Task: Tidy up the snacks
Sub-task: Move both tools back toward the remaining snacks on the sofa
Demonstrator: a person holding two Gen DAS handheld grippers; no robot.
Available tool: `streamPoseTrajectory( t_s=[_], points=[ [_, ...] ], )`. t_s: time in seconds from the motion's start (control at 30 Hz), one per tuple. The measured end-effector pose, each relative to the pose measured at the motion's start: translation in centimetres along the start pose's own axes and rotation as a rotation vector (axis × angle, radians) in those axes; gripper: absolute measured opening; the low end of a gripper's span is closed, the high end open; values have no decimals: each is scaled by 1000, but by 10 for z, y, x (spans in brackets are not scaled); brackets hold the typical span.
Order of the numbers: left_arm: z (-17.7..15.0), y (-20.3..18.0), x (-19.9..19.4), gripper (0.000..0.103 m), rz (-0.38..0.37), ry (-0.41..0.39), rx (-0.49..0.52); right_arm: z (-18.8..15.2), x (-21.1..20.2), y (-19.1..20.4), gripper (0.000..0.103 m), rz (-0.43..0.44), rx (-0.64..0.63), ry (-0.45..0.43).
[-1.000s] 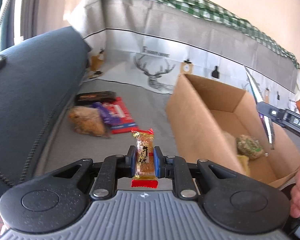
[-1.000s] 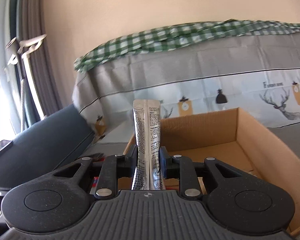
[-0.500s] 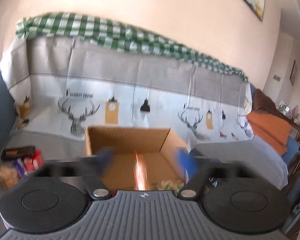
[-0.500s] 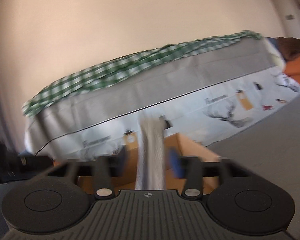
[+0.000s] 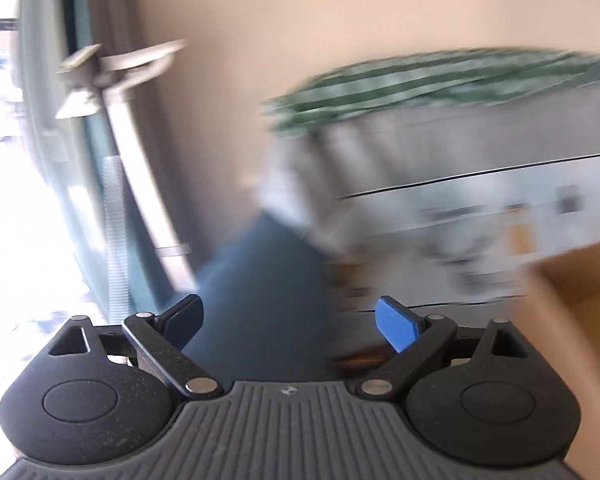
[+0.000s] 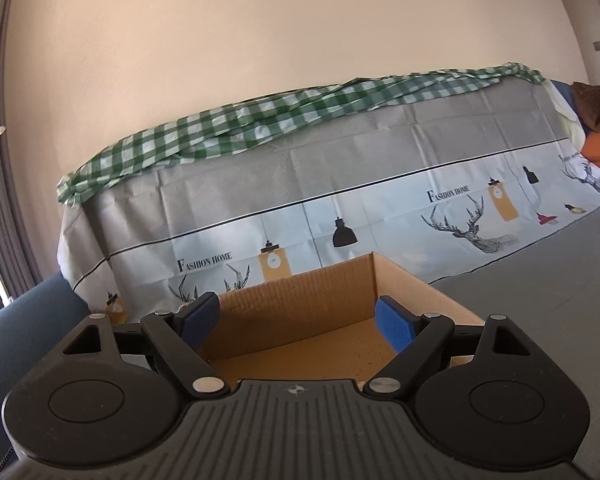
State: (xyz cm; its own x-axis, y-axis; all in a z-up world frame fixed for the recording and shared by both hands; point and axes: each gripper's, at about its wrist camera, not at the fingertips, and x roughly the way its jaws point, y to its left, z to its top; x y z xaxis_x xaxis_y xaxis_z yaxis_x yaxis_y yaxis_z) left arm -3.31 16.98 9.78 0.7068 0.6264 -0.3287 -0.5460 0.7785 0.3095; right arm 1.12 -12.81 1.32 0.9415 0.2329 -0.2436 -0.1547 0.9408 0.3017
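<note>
The right hand-held gripper stands wide, its blue pads well apart with nothing between them; its jaws have just been opening. Straight ahead of it, at 12 o'clock, sits the open brown cardboard box. One corner of the box points away toward the sofa back at about 1 o'clock, and its bare floor shows in the gap between the fingers. Which way its long axis runs cannot be told, as the gripper body hides the near part. No snack shows inside it from this view. Behind the box hangs the grey printed cloth with deer heads and lamps, and a green checked cloth lies along the top of it.

The left hand-held gripper is also wide and empty, and its jaws have just been opening. Its view is heavily blurred. The same cardboard box shows only as an edge at 3 o'clock. A dark blue cushion lies ahead between the fingers. A small dark and orange smear, perhaps a snack packet, sits low at 4 o'clock beside the right finger, too blurred to tell.
</note>
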Motion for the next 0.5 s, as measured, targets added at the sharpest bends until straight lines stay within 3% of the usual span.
streamPoseTrajectory(
  t_s=[0.13, 0.23, 0.33, 0.37, 0.5],
  points=[
    [4, 46, 36, 100, 162, 28, 0, -2, 2, 8, 87, -1, -29, 14],
    [4, 64, 60, 101, 209, 76, -8, -4, 2, 14, 87, 1, -53, 19],
    [1, 76, 86, 101, 176, 118, -52, -7, 3, 25, 87, 7, -94, 23],
    [2, 77, 89, 101, 140, 91, -67, -8, 3, 28, 86, 12, -107, 24],
    [15, 54, 58, 102, -30, -167, -77, -13, 1, 43, 86, 42, -167, 26]
  ],
)
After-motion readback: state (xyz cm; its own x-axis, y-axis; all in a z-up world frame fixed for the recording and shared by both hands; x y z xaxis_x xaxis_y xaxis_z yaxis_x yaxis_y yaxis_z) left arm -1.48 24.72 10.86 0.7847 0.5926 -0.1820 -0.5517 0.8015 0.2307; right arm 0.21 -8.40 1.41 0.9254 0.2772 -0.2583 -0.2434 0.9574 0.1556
